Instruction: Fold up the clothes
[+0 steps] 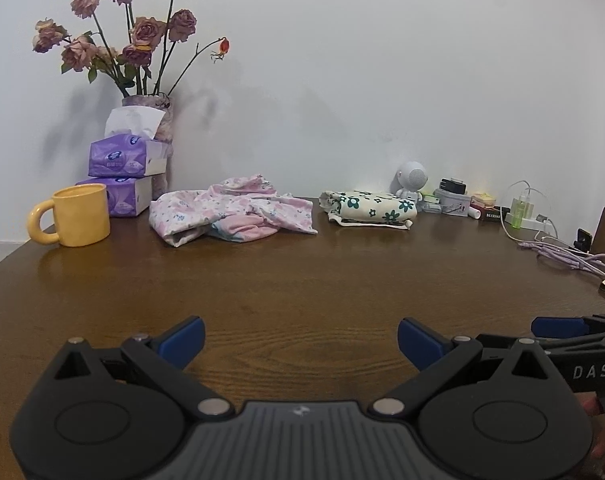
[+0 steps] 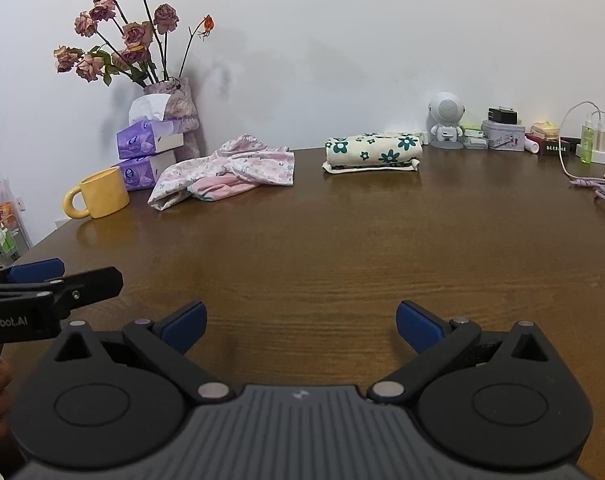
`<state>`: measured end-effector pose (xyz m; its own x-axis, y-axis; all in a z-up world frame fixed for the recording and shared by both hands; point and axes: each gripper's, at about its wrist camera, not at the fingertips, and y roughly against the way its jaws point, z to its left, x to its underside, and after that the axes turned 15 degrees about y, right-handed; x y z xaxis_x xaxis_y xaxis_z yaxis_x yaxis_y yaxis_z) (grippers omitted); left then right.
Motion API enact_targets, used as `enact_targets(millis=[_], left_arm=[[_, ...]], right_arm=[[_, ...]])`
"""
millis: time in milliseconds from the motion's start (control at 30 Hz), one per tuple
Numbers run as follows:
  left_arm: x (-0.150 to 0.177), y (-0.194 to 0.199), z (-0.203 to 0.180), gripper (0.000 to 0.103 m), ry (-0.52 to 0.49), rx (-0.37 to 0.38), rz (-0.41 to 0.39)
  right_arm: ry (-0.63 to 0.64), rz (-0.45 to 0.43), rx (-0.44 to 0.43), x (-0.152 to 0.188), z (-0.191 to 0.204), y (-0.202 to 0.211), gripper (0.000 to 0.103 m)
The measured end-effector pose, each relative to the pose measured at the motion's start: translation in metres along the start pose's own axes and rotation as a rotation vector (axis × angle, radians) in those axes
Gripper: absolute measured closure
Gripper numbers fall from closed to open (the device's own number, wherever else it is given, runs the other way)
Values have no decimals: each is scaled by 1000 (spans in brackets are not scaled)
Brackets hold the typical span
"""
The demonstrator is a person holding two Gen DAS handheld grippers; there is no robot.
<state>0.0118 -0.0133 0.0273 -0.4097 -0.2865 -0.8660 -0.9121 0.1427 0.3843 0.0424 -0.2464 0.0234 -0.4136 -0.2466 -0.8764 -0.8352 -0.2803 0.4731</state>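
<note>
— Where are the clothes?

— Both lie along the far edge of the wooden table (image 1: 302, 280), against the white wall. The pink floral garment (image 1: 234, 210) is a crumpled heap toward the far left corner, unfolded, with a plain pink piece tucked under its front. To its right, apart from it, sits the cream garment with green flowers (image 1: 370, 208), folded into a neat oblong bundle.

— And the grippers?

— The left gripper (image 1: 301, 340) hangs over the near edge of the table, its blue-padded fingers spread wide with nothing between them. The right gripper (image 2: 301, 324) is the same: wide apart, empty, over bare wood at the near edge. Each shows at the side of the other's view, close beside it. Both are well short of the clothes.

— What else is on the table?

— A yellow mug (image 1: 76, 220) stands at the far left, just left of the pink heap. Behind it two purple tissue boxes (image 1: 122, 176) are stacked, and behind those is a vase of dried roses (image 1: 158, 136). Right of the folded bundle stands a small white round-headed figure (image 2: 446, 122), then small tins and boxes, a green bottle (image 2: 588, 140) and a lilac cable (image 1: 574, 258) coiled near the right edge.
</note>
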Motion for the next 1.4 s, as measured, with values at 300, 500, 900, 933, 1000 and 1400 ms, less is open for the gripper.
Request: enact_targets(millis=[300, 500, 900, 933, 1000, 1400], left_arm=[[14, 6, -1, 0, -6, -4, 19], [18, 3, 3, 0, 12, -15, 41], [23, 0, 2, 0, 13, -13, 78], [24, 0, 2, 0, 14, -12, 80], [25, -1, 2, 0, 15, -11, 85], [24, -5, 5, 0, 33, -3, 113]], right_arm=[[-2, 9, 9, 11, 6, 6, 0], [-5, 16, 15, 18, 7, 6, 0], [-2, -13, 21, 21, 8, 10, 0], [-1, -16, 22, 21, 8, 10, 0], [-1, -20, 23, 22, 9, 11, 0], [-8, -25, 19, 23, 7, 12, 0]])
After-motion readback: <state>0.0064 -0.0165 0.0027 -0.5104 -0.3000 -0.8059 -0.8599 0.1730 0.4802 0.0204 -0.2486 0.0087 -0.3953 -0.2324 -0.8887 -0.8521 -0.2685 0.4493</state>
